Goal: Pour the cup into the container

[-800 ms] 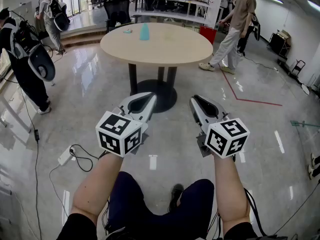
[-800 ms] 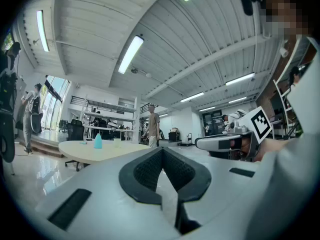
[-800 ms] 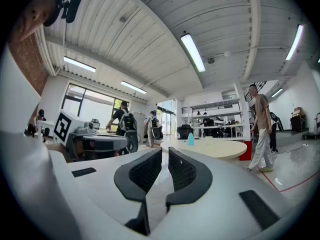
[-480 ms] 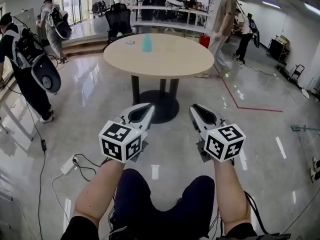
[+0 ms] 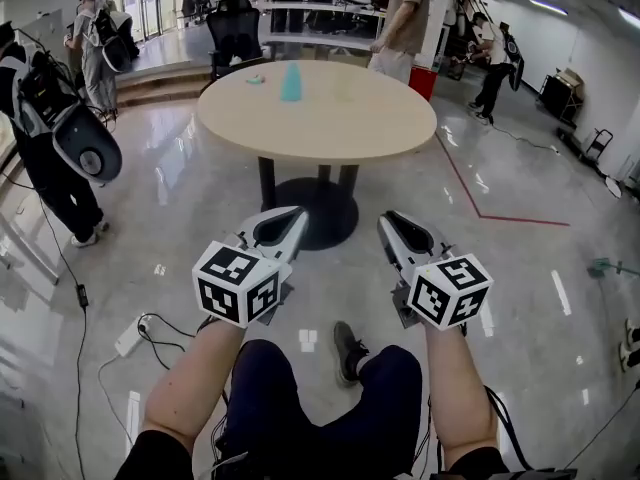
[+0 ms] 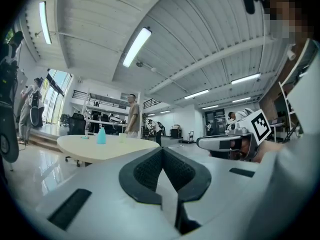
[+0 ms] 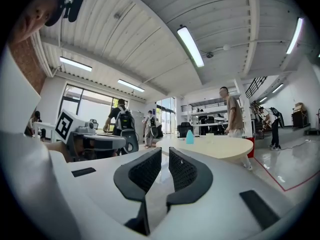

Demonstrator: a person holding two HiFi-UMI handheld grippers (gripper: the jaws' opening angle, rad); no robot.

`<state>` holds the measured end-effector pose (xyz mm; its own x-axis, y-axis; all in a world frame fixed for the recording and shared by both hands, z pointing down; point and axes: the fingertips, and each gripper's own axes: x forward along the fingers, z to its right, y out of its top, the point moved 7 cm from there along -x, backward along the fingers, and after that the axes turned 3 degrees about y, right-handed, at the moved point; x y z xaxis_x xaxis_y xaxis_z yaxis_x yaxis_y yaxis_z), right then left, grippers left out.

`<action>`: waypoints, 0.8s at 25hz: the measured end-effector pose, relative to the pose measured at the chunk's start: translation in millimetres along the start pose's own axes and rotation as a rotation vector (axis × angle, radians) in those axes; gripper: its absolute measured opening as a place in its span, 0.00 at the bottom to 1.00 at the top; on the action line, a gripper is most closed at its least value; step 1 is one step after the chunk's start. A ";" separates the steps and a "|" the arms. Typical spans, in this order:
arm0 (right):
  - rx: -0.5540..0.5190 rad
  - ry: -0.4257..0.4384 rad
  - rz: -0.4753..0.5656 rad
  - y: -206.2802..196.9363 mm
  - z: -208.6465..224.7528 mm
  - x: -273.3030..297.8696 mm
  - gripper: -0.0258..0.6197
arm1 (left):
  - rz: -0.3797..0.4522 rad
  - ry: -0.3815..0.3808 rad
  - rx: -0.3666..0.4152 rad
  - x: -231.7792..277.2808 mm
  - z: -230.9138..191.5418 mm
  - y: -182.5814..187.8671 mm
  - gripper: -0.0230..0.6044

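A round beige table (image 5: 316, 118) stands a few steps ahead. On it are a teal cup (image 5: 291, 81) and a faint clear container (image 5: 340, 69) to its right. In the left gripper view the teal cup (image 6: 101, 136) and the container (image 6: 121, 137) are far off and small. My left gripper (image 5: 299, 212) and right gripper (image 5: 386, 218) are held side by side, level, over the floor well short of the table. The left gripper (image 6: 162, 151) is shut and holds nothing. The right gripper (image 7: 165, 155) is shut too, with nothing between its pads.
A person in beige (image 5: 405, 13) stands just behind the table. Another person with a backpack device (image 5: 45, 118) is at the left. A power strip and cable (image 5: 132, 336) lie on the glossy floor at lower left. A red bin (image 5: 424, 80) sits behind the table.
The person in beige has walked left to the table's far side. My foot has stepped forward into view. Both grippers keep their pose and stay shut.
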<state>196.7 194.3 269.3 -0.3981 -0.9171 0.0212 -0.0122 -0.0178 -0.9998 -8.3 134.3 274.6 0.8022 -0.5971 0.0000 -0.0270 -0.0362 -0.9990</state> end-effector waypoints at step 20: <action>-0.025 0.034 0.035 15.1 89.2 176.7 0.16 | 0.042 0.033 0.002 111.1 -148.7 15.2 0.02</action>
<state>207.9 -3.6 257.6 -0.4298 -0.9028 -0.0135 -0.0202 0.0245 -0.9995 -8.2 -51.7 266.2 0.7801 -0.6244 -0.0406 -0.0589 -0.0087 -0.9982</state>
